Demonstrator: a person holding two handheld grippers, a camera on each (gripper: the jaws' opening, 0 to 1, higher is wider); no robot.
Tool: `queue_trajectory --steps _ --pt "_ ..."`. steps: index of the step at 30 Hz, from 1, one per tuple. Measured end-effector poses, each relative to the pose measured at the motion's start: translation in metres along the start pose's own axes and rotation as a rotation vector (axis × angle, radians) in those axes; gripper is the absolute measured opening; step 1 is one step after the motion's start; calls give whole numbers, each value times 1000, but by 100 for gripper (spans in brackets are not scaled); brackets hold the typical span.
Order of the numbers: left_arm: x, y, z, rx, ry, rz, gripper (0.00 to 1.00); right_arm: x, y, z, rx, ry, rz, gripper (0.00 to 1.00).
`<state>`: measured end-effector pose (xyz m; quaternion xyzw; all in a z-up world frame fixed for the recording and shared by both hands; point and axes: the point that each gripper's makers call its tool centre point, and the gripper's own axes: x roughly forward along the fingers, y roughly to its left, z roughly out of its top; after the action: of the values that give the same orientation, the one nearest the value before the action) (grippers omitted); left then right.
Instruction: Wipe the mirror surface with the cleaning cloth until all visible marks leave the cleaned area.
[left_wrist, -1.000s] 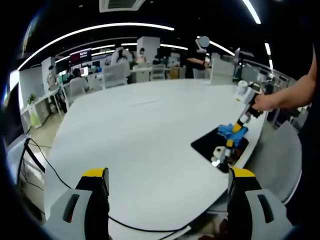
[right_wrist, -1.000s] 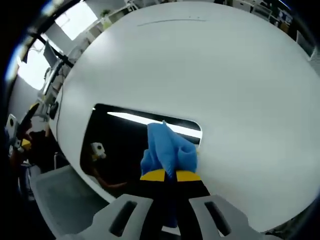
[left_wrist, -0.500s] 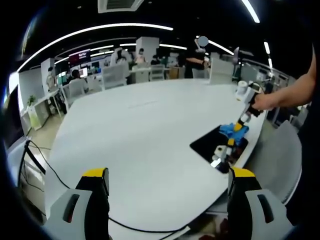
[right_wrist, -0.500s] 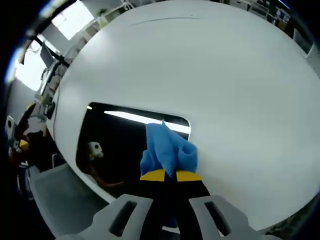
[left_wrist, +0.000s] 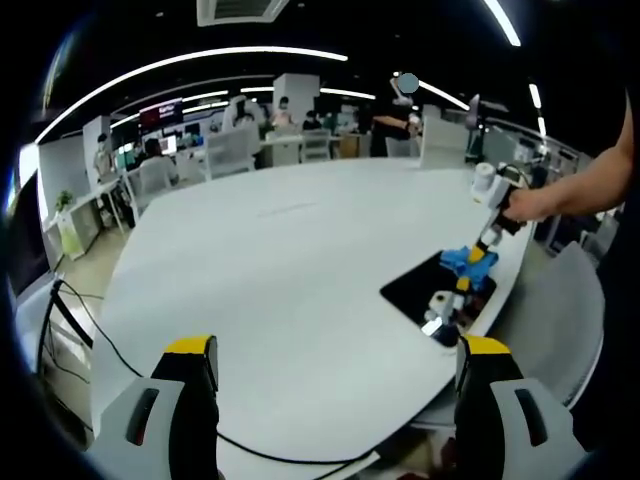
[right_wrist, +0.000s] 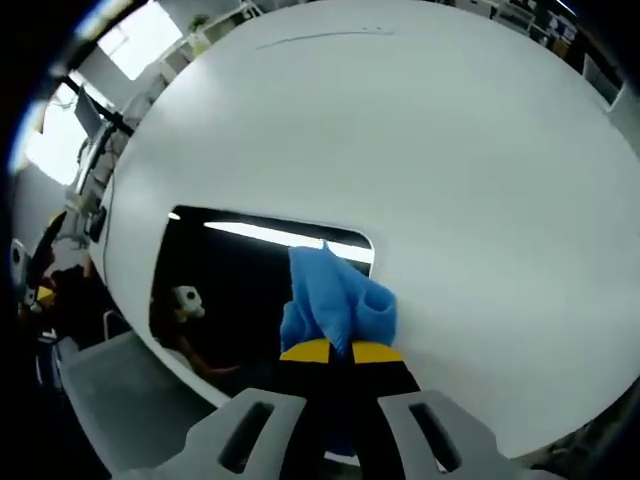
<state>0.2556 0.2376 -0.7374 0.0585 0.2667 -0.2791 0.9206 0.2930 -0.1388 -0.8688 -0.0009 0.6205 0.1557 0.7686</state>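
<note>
Dark rectangular mirror (right_wrist: 250, 290) lies flat at the edge of the white round surface (right_wrist: 420, 150), where your right hand-held gripper (right_wrist: 331, 351) pinches the crumpled blue cleaning cloth (right_wrist: 335, 303) against it. Your left hand-held gripper (left_wrist: 335, 352) hovers spread wide and empty, well apart, with a black cable (left_wrist: 110, 350) trailing across the surface nearby.

Bright ceiling strips (left_wrist: 190, 58); soft focus, fisheye bending; mirror (right_wrist: 240, 290) glare.

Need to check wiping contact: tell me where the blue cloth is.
The blue cloth is pinched in the right gripper, over the mirror near the white table's edge.
</note>
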Motion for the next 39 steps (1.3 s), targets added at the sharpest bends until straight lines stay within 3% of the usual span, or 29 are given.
queue_trajectory --steps 18,26,39 --pt "-1 0 -10 2 -8 -6 99 -6 8 -37 30 -7 -15 0" --pt "-1 -2 -11 4 -7 -9 99 -11 11 -54 43 23 -14 0" --pt "-1 0 -12 6 -2 -15 99 -10 16 -55 61 19 -31 0"
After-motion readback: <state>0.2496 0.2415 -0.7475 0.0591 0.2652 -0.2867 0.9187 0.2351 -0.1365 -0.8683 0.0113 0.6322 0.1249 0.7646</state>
